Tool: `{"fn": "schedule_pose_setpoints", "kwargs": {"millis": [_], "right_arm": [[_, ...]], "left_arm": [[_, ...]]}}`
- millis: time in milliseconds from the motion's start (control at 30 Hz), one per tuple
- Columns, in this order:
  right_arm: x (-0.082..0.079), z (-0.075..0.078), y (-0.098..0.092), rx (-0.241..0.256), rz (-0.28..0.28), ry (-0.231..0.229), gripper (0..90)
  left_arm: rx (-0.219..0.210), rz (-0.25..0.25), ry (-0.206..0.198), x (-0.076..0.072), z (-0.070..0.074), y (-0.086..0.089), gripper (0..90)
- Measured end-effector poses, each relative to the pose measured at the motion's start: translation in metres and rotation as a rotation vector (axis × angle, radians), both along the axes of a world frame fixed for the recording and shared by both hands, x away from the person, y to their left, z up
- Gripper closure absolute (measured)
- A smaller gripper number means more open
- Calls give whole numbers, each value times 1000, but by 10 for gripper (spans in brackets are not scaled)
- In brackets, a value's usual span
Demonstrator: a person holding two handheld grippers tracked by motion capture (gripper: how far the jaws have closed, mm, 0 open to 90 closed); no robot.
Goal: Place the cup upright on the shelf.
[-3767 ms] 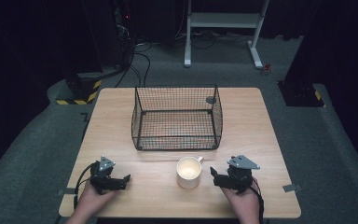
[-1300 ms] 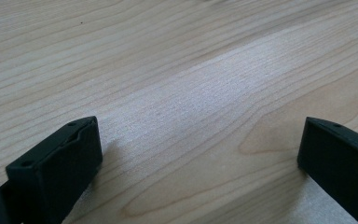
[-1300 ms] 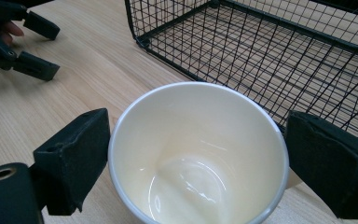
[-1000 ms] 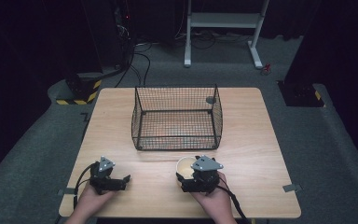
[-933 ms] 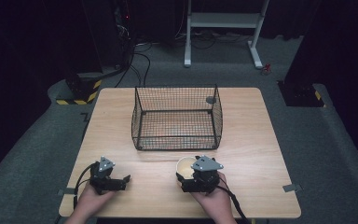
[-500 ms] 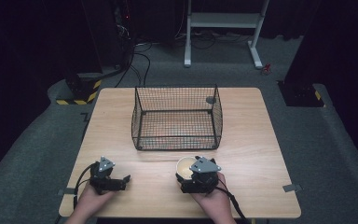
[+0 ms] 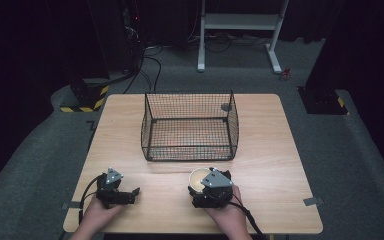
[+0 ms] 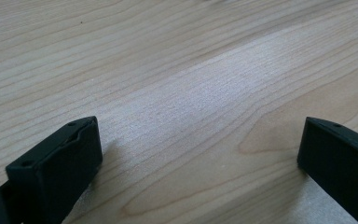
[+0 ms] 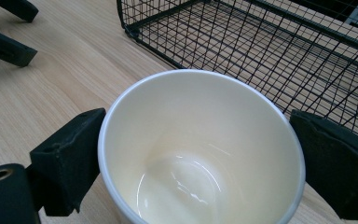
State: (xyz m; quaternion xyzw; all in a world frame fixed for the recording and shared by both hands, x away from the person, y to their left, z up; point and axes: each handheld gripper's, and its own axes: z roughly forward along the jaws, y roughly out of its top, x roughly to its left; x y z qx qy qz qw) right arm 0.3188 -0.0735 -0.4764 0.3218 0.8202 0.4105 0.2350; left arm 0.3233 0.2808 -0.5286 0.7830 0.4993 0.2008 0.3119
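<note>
A white, empty paper cup (image 7: 197, 176) stands upright on the wooden table (image 7: 280, 165), just in front of a black wire basket (image 7: 189, 150). My right gripper (image 7: 200, 182) reaches around it from the near side. In the right gripper view its two black jaws press the cup (image 9: 200, 154) on the left and right of the rim, so the right gripper (image 9: 198, 140) is shut on it. At the near left of the table my left gripper (image 7: 132, 194) rests low over bare wood, and the left gripper (image 8: 200, 154) is open with nothing between its jaws.
The wire basket (image 9: 261, 42) is empty and sits mid-table, close beyond the cup. A white desk frame (image 7: 240, 30) and cables lie on the grey floor past the far edge. Bare wood stretches to the right of the cup.
My right gripper has moved left from the near right of the table to the cup and now has its jaws on it. Over the last second almost nothing shifts. The left gripper stays put.
</note>
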Motion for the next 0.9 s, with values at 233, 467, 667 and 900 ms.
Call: {"fn": "schedule_pose_setpoints", "kwargs": {"millis": [233, 467, 667, 900], "right_arm": [[-1, 0, 1, 1, -1, 0, 74], [-1, 0, 0, 0, 9, 6, 75], [0, 1, -1, 10, 14, 15, 81], [0, 3, -5, 39, 20, 35, 91]], "left_arm": [[-4, 2, 1, 0, 0, 0, 1], [-4, 2, 1, 0, 0, 0, 1], [-4, 2, 1, 0, 0, 0, 1], [-3, 2, 2, -1, 0, 0, 1]]}}
